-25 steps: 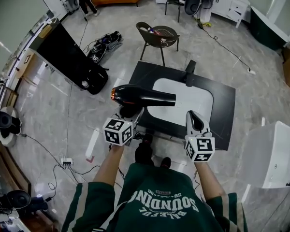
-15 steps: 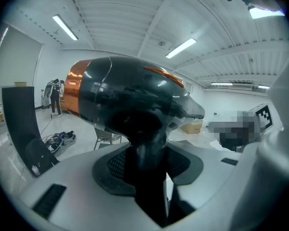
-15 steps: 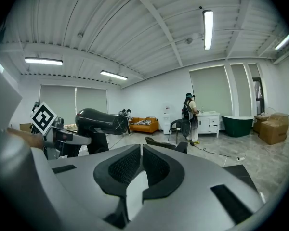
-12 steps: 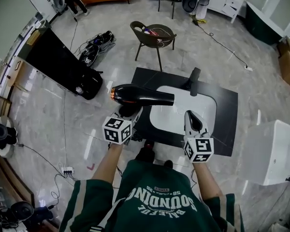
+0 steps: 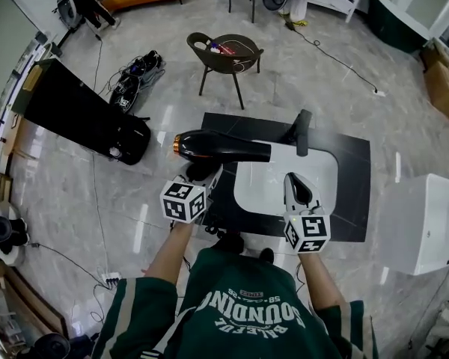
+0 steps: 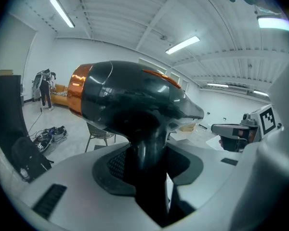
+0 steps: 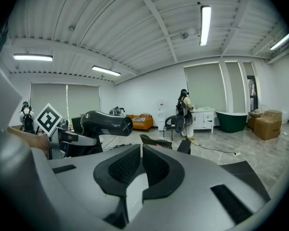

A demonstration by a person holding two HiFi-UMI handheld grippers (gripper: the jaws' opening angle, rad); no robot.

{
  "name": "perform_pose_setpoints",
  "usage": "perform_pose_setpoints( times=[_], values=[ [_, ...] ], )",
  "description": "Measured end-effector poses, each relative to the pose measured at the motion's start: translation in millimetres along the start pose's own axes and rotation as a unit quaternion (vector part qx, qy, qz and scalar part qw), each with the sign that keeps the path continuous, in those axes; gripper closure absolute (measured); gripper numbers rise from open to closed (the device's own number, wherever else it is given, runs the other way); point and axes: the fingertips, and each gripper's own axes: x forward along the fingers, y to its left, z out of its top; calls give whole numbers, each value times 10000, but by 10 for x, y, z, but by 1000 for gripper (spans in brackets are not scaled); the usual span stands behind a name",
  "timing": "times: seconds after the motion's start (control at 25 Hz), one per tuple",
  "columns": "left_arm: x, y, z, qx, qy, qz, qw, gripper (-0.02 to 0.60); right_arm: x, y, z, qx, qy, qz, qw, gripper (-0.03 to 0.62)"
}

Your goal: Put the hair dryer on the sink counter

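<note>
Grey marble flooring is being viewed from above, with a person's green jersey (image 5: 247,305) filling the bottom edge. Just above it, at centre left, the left gripper (image 5: 203,175) is being held with its jaws wide and clamped on the handle of the black hair dryer (image 5: 221,146). The dryer is being carried level, its orange-ringed rear at the left and its nozzle pointing right over the left edge of the black sink counter (image 5: 352,178), not resting on it. At centre right, the right gripper (image 5: 293,182) is being held over the white basin (image 5: 273,189) with its jaws almost together and nothing between them. Farther up, a dark chair (image 5: 224,51) is being shown.
</note>
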Motion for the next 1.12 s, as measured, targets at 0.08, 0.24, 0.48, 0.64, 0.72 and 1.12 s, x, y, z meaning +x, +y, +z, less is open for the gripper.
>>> perform_pose_setpoints(
  times=[0.08, 0.24, 0.48, 0.64, 0.72, 1.12],
  values=[
    [97, 59, 6, -20, 49, -50, 10000, 414, 73, -9, -3, 38, 23, -63, 10000, 549],
    [264, 144, 27, -39, 62, -135, 9999, 414, 181, -39, -47, 94, 74, -170, 9998, 549],
    [522, 239, 94, -109, 62, -215, 9997, 414, 306, -142, -120, 172, 205, -299, 9992, 549],
    [685, 336, 97, -183, 123, -255, 9994, 416, 406, -189, -136, 203, 279, -363, 9987, 549],
    [745, 381, 73, -230, 152, -282, 9992, 416, 452, -197, -154, 216, 324, -380, 9985, 549],
    [1076, 580, -75, -477, 400, -371, 9974, 416, 650, -260, -257, 291, 512, -503, 9970, 549]
  ],
)
